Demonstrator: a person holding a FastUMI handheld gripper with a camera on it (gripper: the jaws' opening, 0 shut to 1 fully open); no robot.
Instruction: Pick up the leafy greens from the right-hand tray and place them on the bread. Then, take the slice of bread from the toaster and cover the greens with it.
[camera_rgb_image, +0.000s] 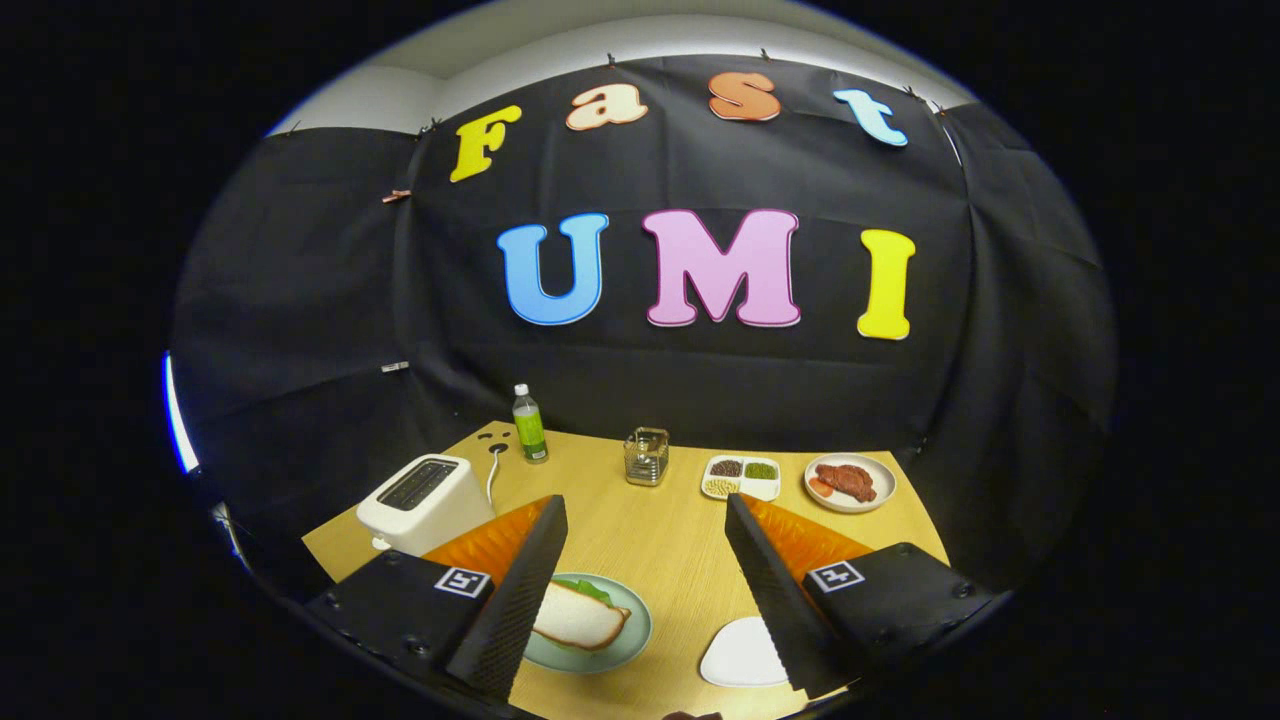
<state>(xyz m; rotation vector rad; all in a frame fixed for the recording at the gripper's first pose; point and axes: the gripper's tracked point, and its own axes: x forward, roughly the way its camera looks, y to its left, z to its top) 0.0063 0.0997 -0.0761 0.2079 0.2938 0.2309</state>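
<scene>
The fingers are hanging spread wide, gripping nothing; the bread slice is lying over greens on the plate, touching the left finger.

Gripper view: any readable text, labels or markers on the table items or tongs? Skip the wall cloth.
Bottle: label too small to read.
Toaster: no text visible.
Tongs, open over the table: a square black-and-white marker on one side and another marker on the other; patterns, not words.
Plates and jar: nothing written.
</scene>
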